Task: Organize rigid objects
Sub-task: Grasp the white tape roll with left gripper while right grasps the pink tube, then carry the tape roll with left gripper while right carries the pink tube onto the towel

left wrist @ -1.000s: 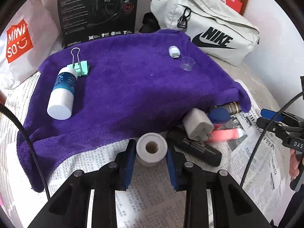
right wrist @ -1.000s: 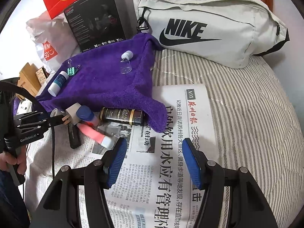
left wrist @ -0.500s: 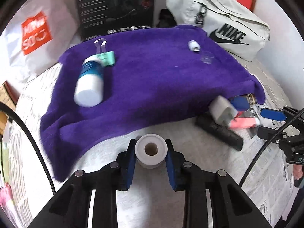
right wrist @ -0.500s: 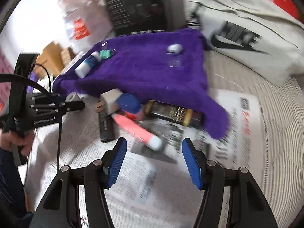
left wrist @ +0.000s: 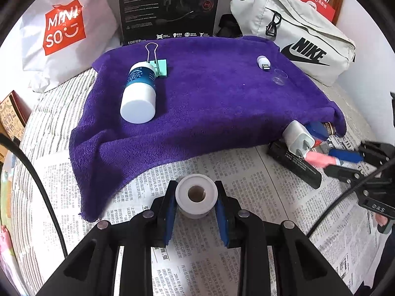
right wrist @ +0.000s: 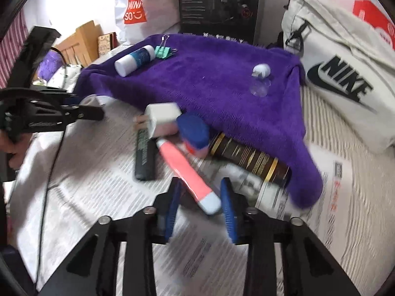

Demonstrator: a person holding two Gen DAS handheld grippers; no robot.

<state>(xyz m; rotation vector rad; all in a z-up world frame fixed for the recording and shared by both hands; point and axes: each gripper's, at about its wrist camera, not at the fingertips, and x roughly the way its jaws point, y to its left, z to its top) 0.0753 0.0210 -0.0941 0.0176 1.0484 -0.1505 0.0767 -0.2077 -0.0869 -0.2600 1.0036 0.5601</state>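
Observation:
My left gripper (left wrist: 196, 197) is shut on a white tape roll (left wrist: 196, 195) and holds it over the newspaper (left wrist: 259, 197) in front of the purple towel (left wrist: 209, 98). On the towel lie a white-and-blue bottle (left wrist: 139, 91), a green binder clip (left wrist: 158, 65), a small white USB plug (left wrist: 263, 63) and a clear cap (left wrist: 279, 76). My right gripper (right wrist: 201, 204) is open, its pads either side of the white end of a pink tube (right wrist: 190, 175). Beside the tube lie a white charger (right wrist: 160, 118), a blue-capped item (right wrist: 193, 129), a black bar (right wrist: 144, 155) and a dark gold-printed tube (right wrist: 249, 157).
A grey Nike bag (left wrist: 296, 34), a black headphone box (left wrist: 167, 7) and a white Miniso bag (left wrist: 61, 29) stand behind the towel. Cardboard boxes (right wrist: 81, 42) are at the far left. Striped bedding (right wrist: 345, 172) lies right of the newspaper.
My left gripper has closed on the tape roll and carried it left. My right gripper has swung left and forward from bare newspaper until its pads straddle the pink tube's end.

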